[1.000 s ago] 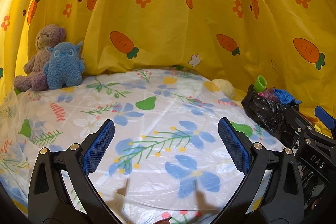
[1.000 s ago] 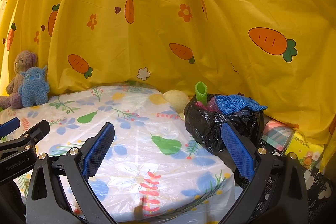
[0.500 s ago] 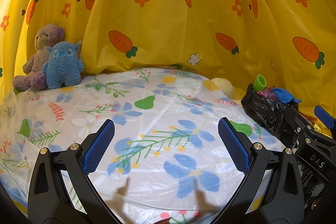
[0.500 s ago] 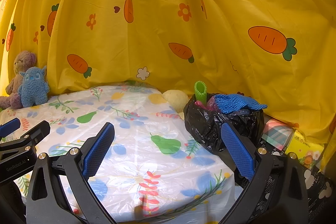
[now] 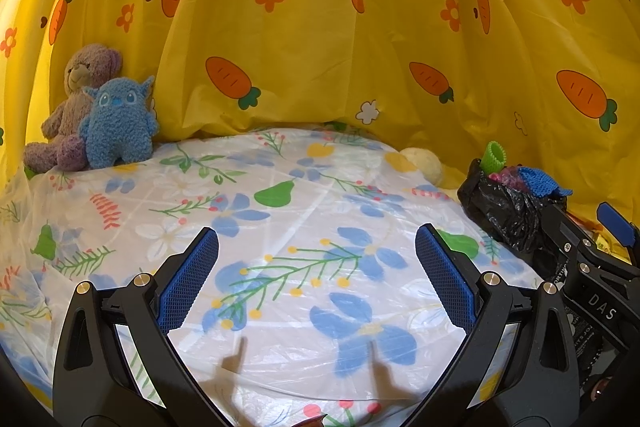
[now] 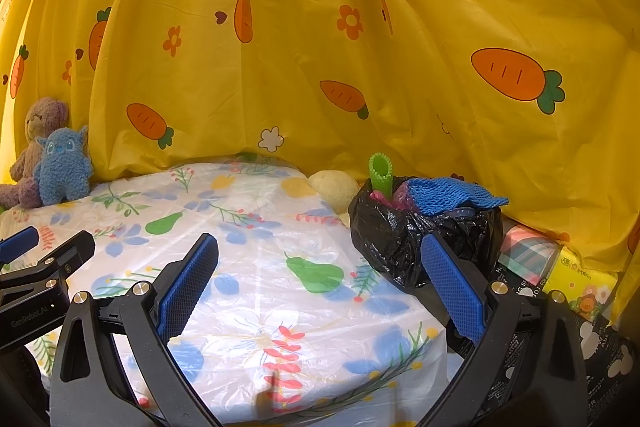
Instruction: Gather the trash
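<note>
A black trash bag stands at the table's right edge, stuffed with a green foam net tube, a blue foam net and pink scraps. It also shows at the right of the left wrist view. My right gripper is open and empty, its right finger just in front of the bag. My left gripper is open and empty above the middle of the floral tablecloth.
A purple teddy bear and a blue plush monster sit at the back left. A pale round plush lies behind the bag. Packets lie to the bag's right. A yellow carrot-print curtain closes the back.
Both views shift very slightly; the grippers drift a little and stay open. Nothing on the table has moved.
</note>
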`<state>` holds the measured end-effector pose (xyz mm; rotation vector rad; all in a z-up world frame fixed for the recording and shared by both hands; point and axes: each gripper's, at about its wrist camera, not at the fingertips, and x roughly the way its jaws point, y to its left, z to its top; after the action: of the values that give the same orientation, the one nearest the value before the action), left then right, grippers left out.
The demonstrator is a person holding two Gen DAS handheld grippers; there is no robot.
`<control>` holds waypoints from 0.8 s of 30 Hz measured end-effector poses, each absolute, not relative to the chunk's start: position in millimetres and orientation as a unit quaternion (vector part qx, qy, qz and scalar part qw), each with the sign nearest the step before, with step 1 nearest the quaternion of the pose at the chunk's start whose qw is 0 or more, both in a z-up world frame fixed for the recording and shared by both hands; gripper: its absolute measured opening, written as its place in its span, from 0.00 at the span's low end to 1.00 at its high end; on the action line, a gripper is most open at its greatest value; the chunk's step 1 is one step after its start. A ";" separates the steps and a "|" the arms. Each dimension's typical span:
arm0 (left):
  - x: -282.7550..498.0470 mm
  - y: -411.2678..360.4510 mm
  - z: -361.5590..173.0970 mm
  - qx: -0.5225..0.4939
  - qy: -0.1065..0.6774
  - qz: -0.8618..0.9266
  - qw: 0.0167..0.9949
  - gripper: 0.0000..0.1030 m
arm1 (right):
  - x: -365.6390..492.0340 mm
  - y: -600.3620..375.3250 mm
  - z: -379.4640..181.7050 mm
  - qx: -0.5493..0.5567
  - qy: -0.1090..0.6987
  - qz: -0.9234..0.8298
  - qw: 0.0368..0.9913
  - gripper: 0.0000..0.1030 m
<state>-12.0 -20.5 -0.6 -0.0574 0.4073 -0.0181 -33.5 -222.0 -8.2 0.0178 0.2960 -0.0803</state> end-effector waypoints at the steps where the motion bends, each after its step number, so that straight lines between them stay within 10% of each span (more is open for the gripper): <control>1: -12.0 -20.3 -0.3 -0.028 0.203 -0.009 0.979 0.94 | -33.7 -221.9 -8.2 0.009 0.147 -0.040 0.988 0.95; 24: -11.6 -23.1 -1.6 -0.029 0.203 -0.009 0.979 0.94 | -33.6 -223.0 -9.6 0.010 0.148 -0.042 0.988 0.95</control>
<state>-11.6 -23.1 -1.6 -0.0579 0.4095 -0.0191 -33.6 -223.0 -9.6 0.0196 0.2975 -0.0846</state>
